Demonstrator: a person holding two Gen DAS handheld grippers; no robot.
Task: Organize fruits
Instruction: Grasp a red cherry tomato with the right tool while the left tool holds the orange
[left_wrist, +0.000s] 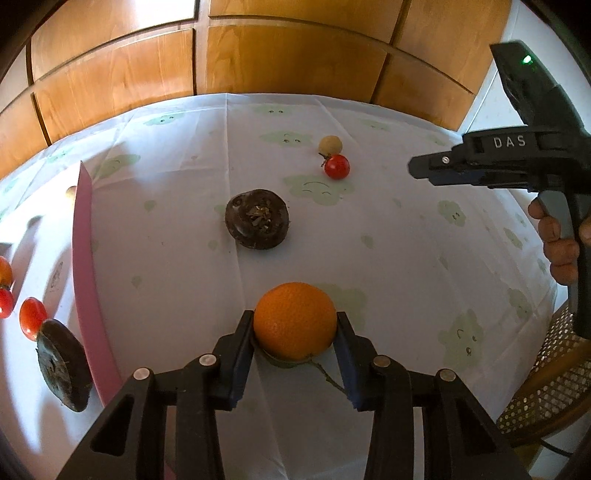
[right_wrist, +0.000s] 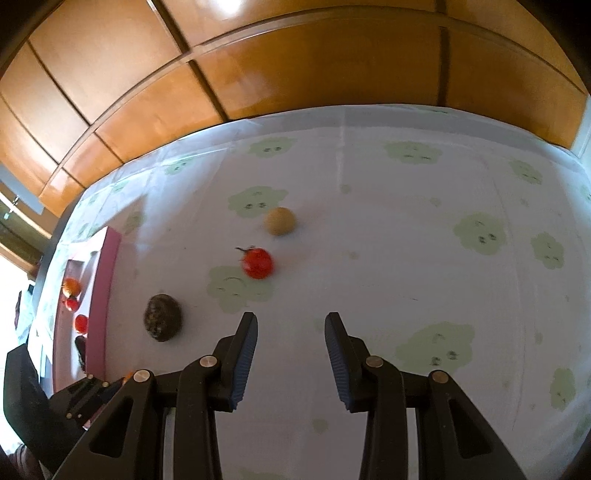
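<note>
Already the orange (left_wrist: 294, 320) sat pinched between the pads of my left hand-held gripper (left_wrist: 295, 332), low over the table (left_wrist: 406, 240) near my end. My right hand-held gripper (right_wrist: 291, 328) was spread and held nothing. In the pink tray (left_wrist: 83, 258) at my left lay cherry tomatoes (left_wrist: 31, 317), a dark fruit and another small orange one. Left on the cloth, I judged: a dark round fruit (left_wrist: 257, 218), a red tomato (left_wrist: 337, 166) and a tan ball (left_wrist: 330, 144)
</note>
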